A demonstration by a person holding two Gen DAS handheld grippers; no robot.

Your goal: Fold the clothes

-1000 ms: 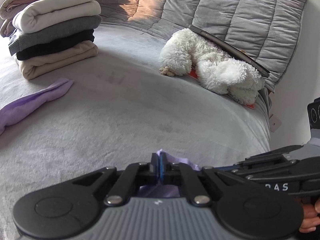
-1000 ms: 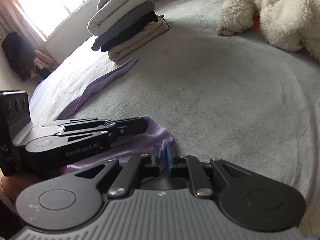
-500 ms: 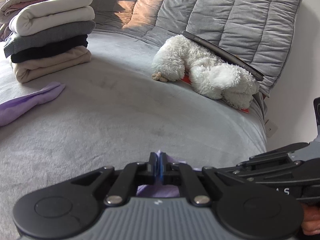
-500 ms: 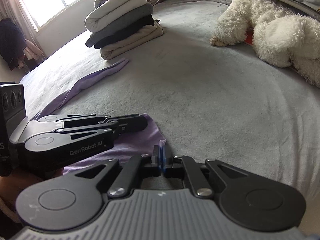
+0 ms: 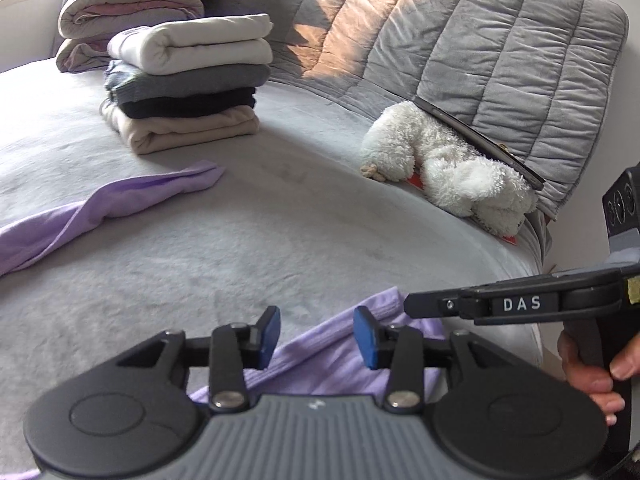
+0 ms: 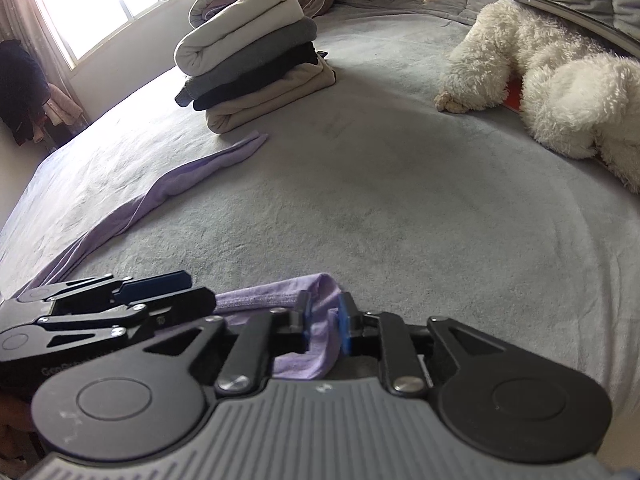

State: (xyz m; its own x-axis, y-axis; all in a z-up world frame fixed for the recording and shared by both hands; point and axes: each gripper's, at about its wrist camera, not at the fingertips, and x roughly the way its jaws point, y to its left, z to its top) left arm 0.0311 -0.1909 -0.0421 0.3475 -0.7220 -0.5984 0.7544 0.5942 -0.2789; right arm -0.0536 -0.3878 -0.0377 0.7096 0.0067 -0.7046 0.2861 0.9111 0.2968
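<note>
The bed carries a grey plush cover and fills most of both views; its far edges are cut off by the fisheye frame. A quilted grey headboard cushion stands behind it, its top out of frame. The lilac garment lies spread flat on the bed: one long, narrow, creased section runs toward the stack, and a near corner lies under the two tools. The middle of the garment is cut off at the frame edge, so its type cannot be determined. A stack of folded clothes in white, grey, black and beige sits at the far side, close to the tip of the lilac section. A white plush toy lies by the cushion, partly covering a red item that cannot be identified.

The left tongs are opening; the blue pads stand apart above the fabric without pressing it. The right tongs are opening; a fold of lilac fabric stands between the pads, no longer pinched. A hand grips the right tool's handle.
</note>
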